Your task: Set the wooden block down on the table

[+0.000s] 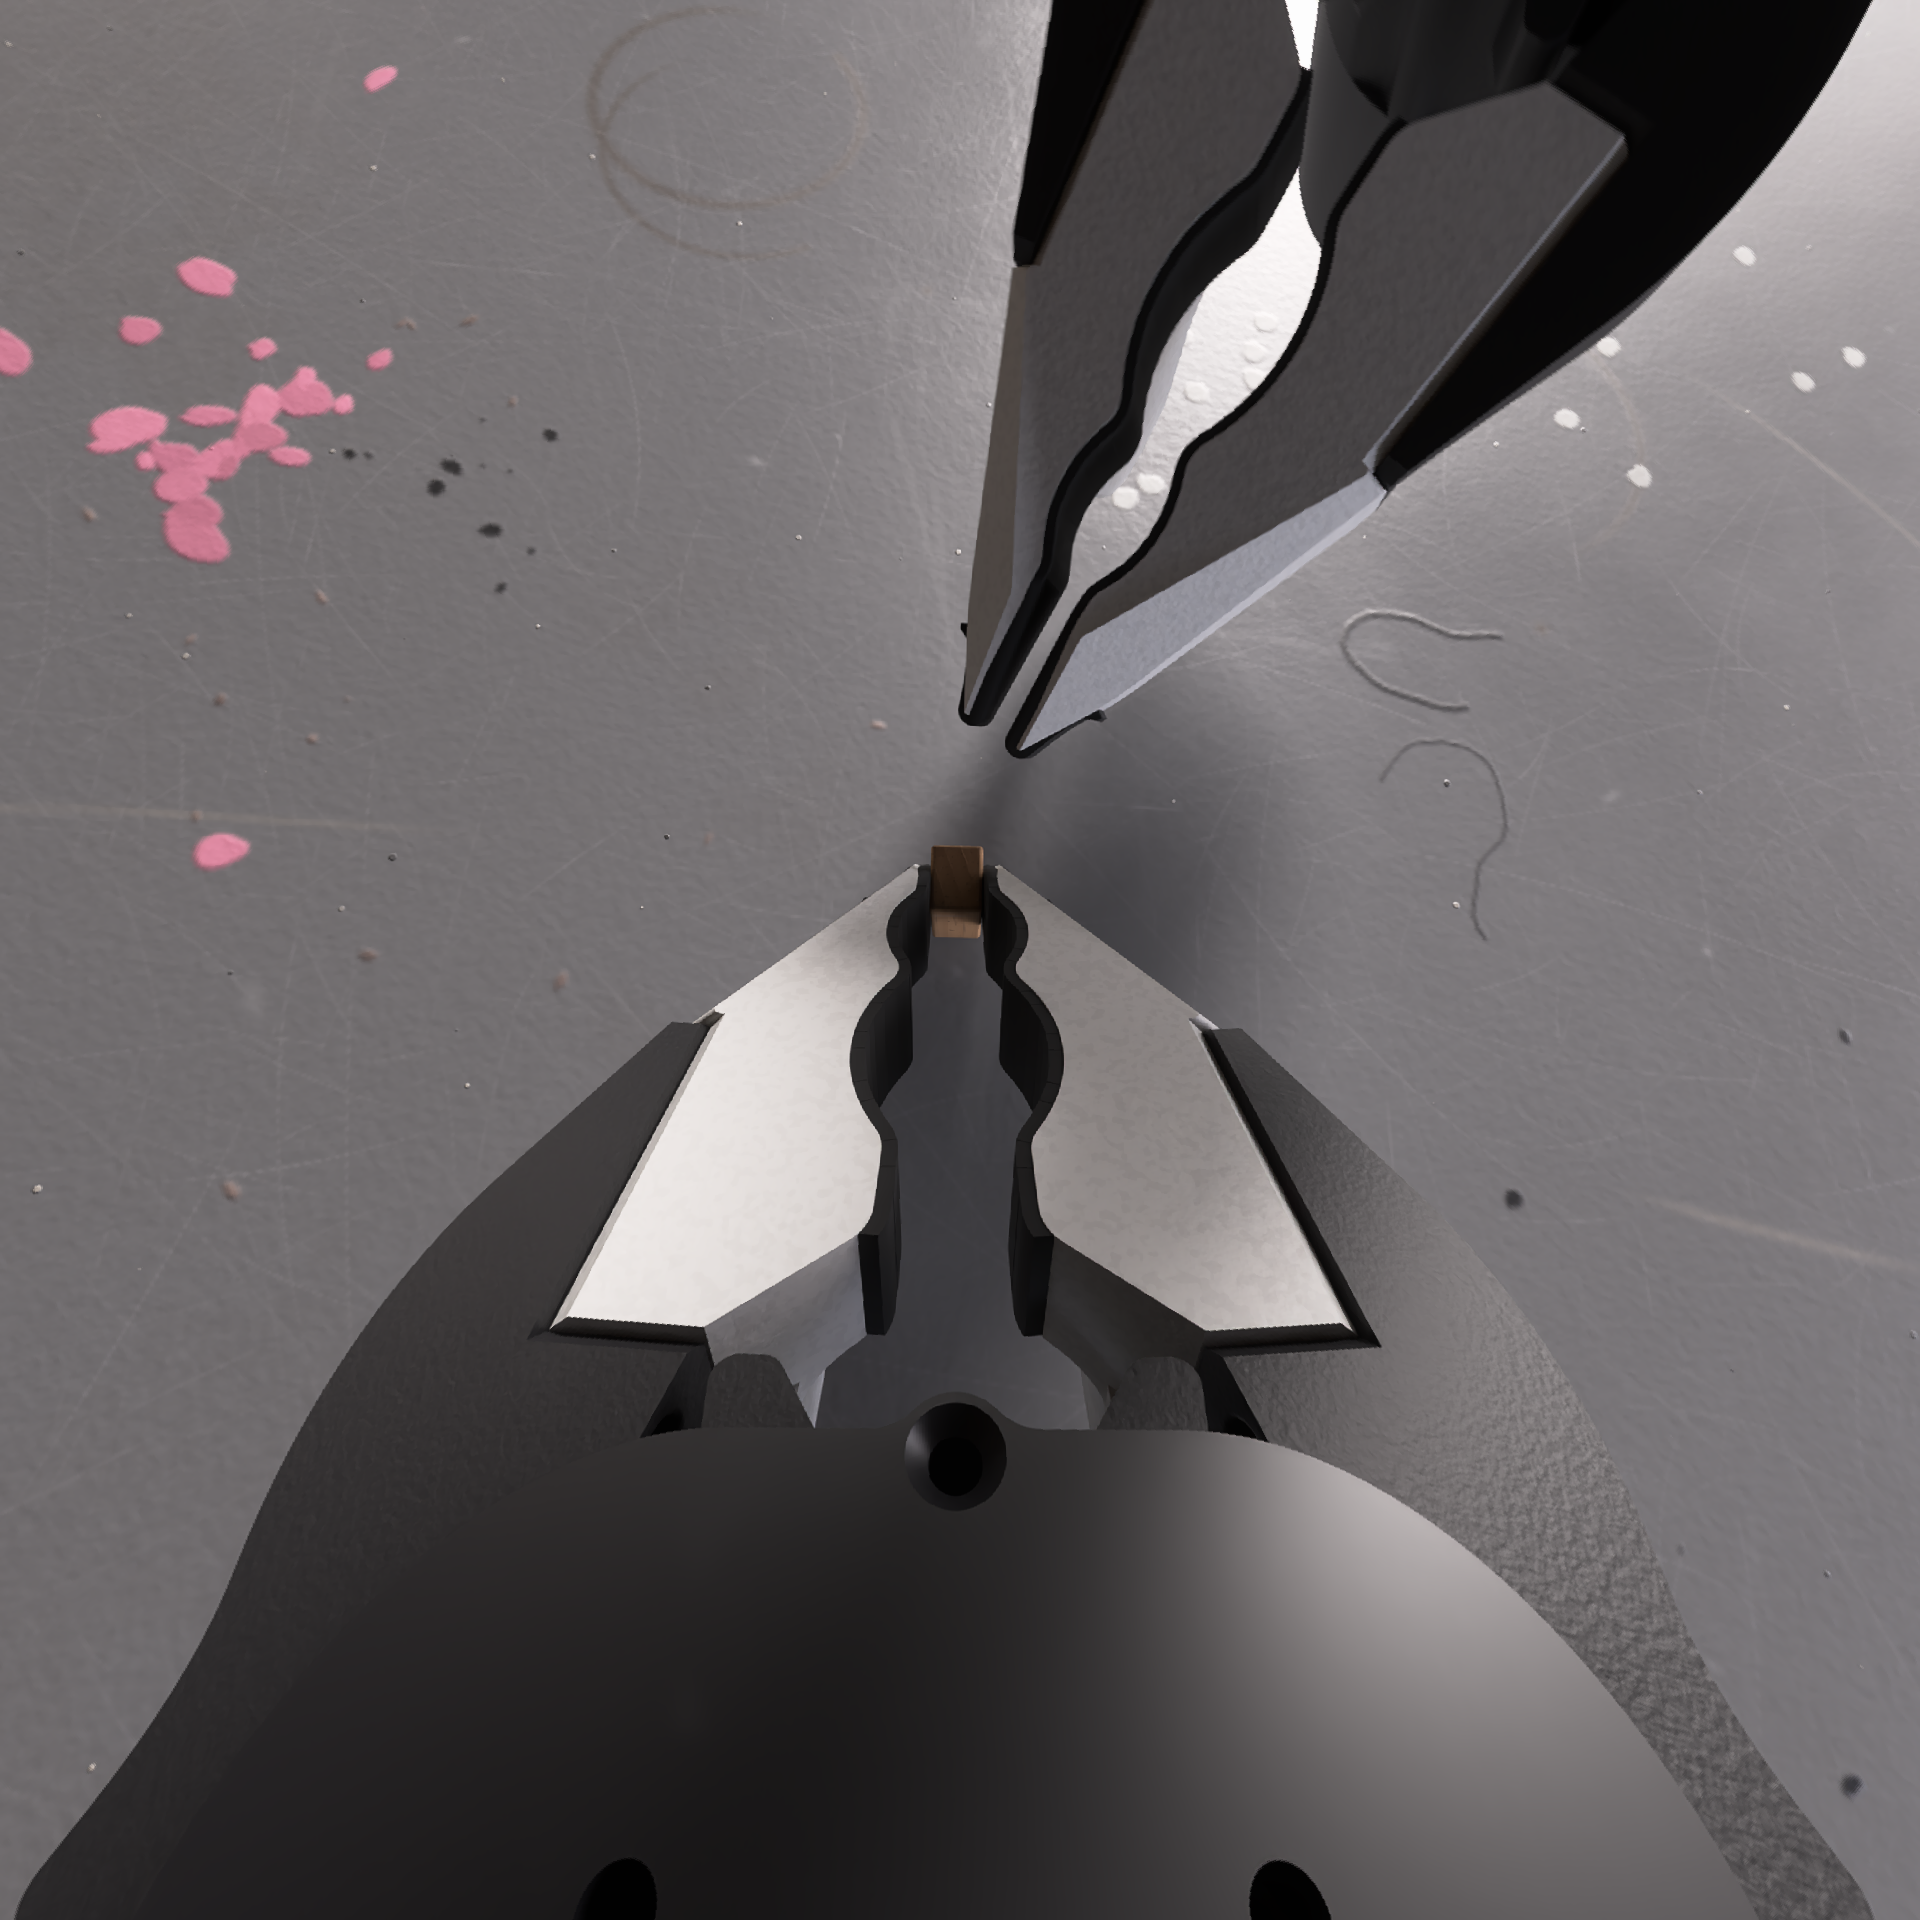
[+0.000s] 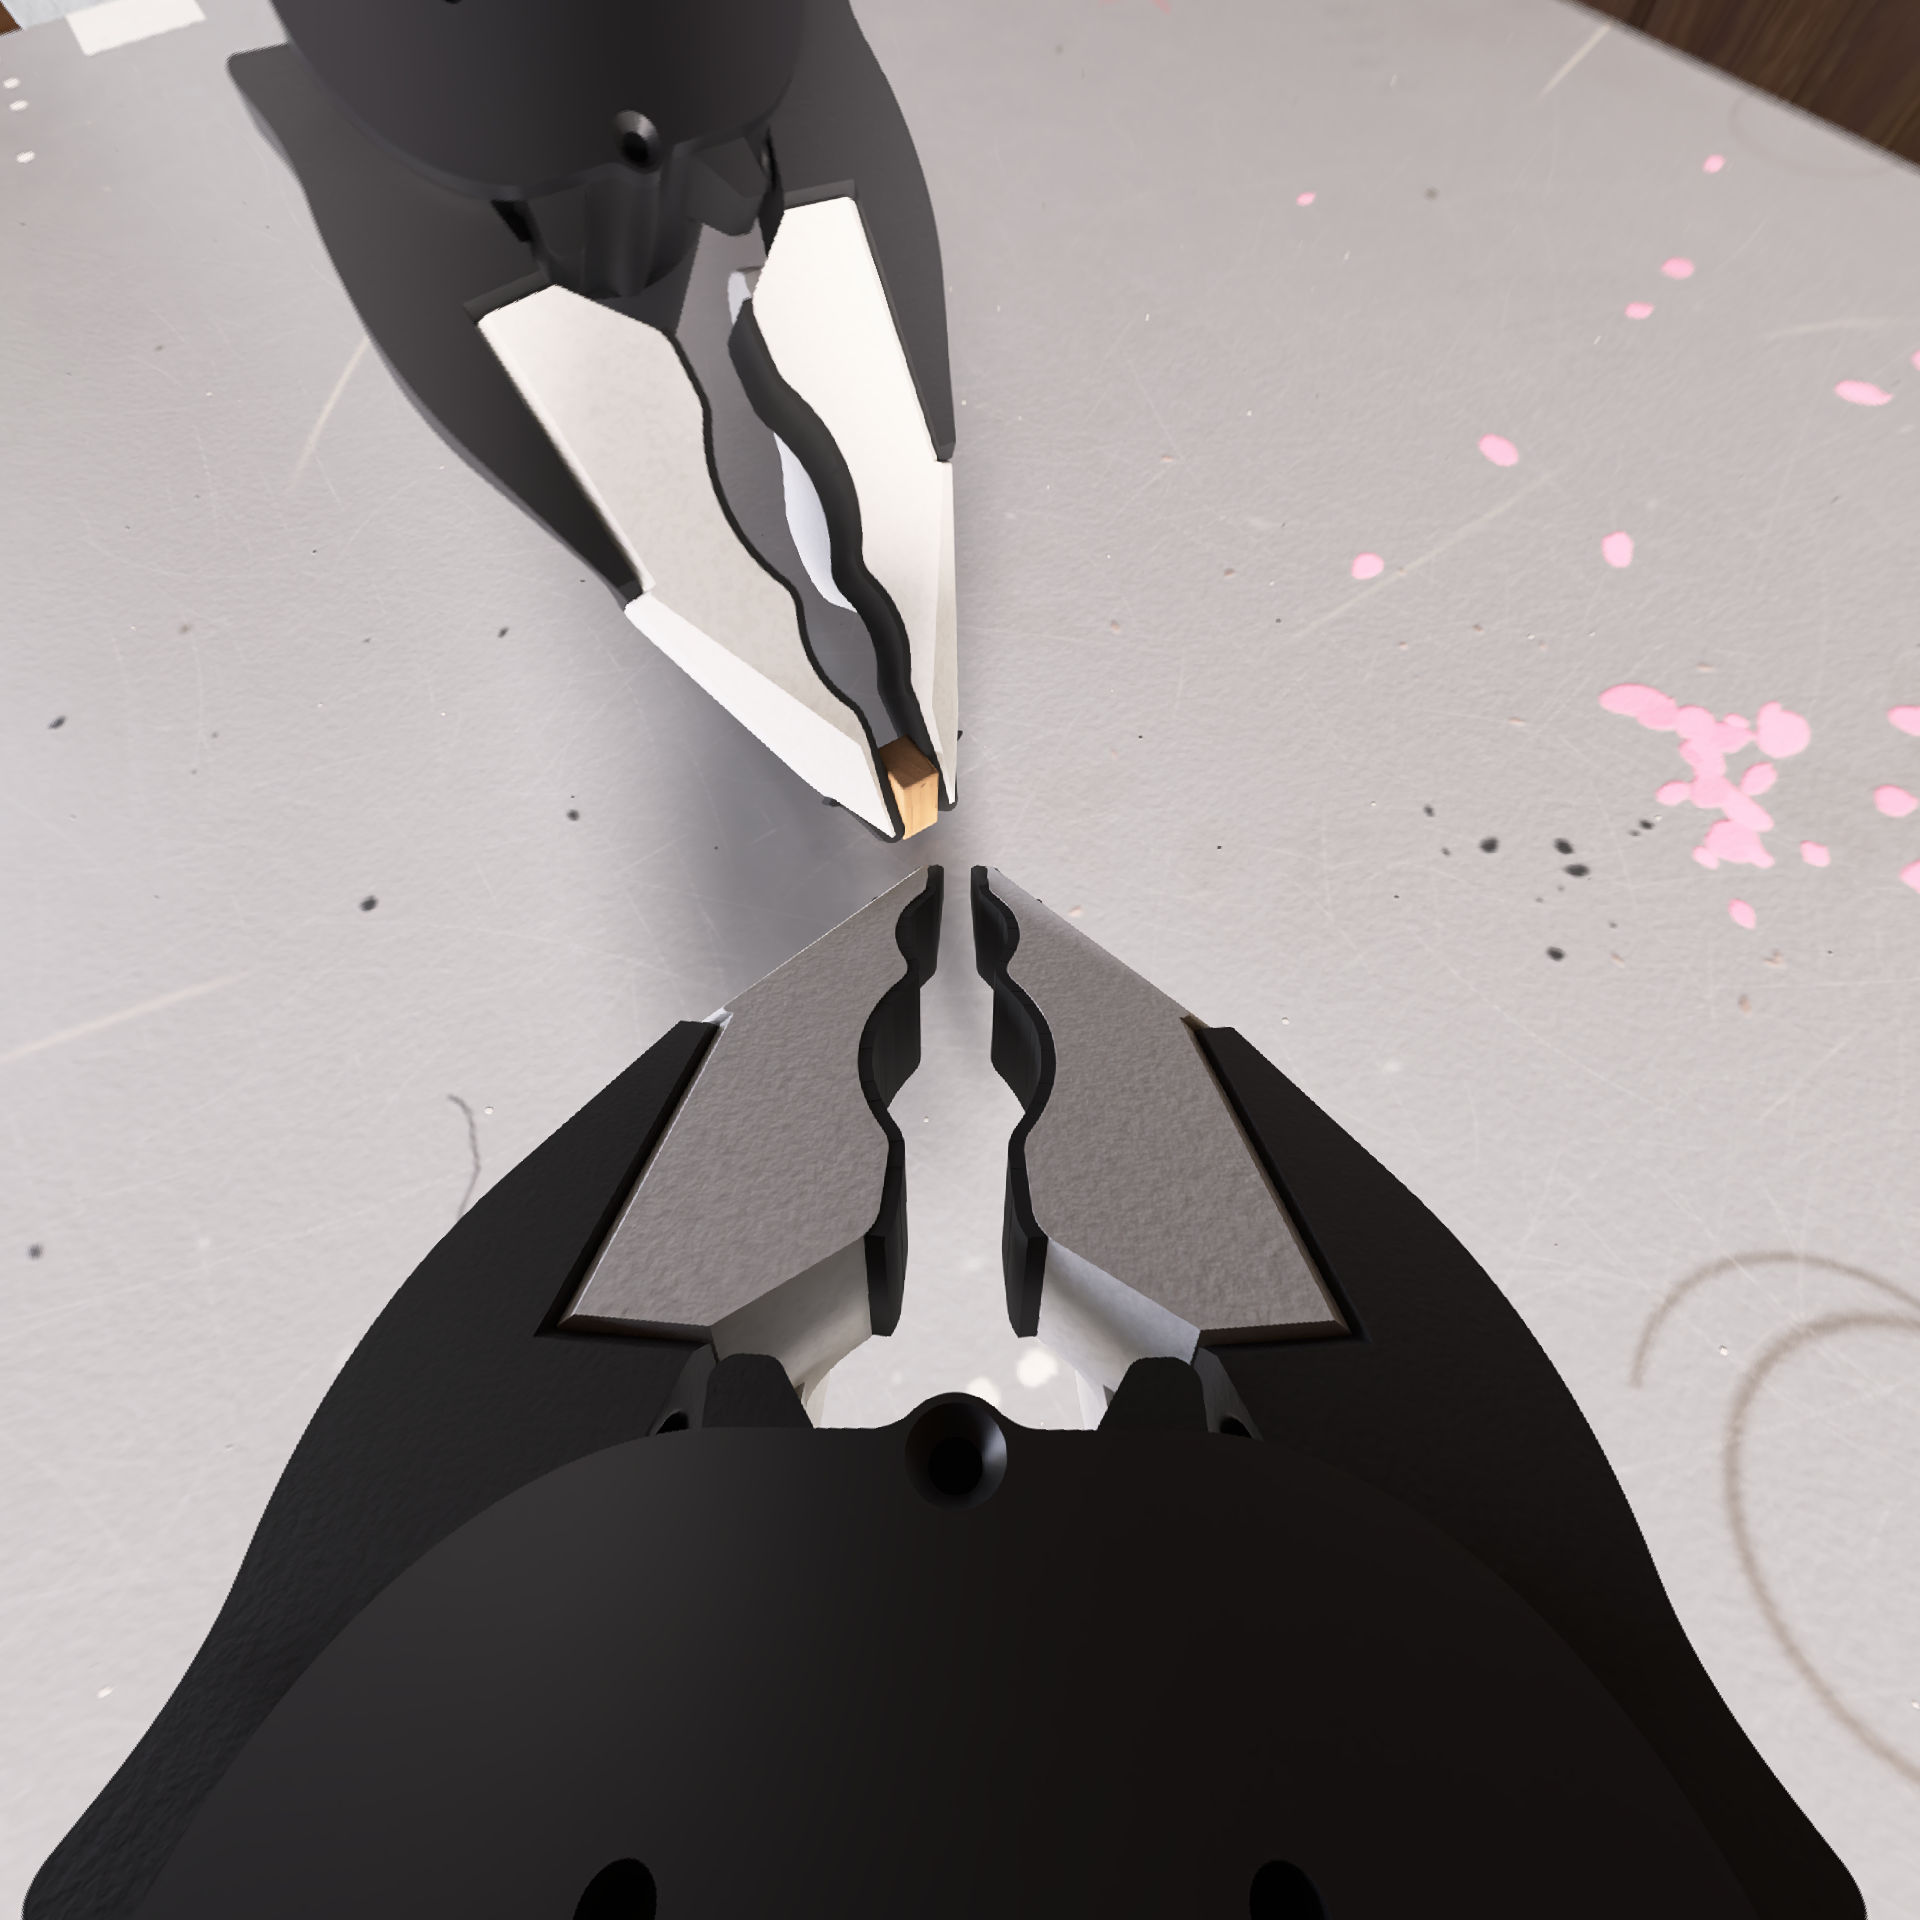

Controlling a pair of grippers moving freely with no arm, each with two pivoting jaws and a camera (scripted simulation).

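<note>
A small wooden block [image 1: 957, 868] is pinched between the fingertips of my left gripper [image 1: 956, 888], close above the grey table [image 1: 416, 1039]. The right wrist view shows this block [image 2: 914, 798] standing upright at the tips of the left gripper [image 2: 920, 821], its lower end near the table top; I cannot tell whether it touches. My right gripper [image 2: 957, 883] is shut to a narrow slit and empty, its tips just short of the block. It enters the left wrist view [image 1: 997, 732] from the top, pointing down at the block.
Pink paint splatters [image 1: 208, 447] and black specks mark the table left of the grippers. A faint ring stain [image 1: 727, 135] and thin curled threads [image 1: 1455, 790] lie on it. The table edge and dark wooden floor [image 2: 1829, 62] show at the top right.
</note>
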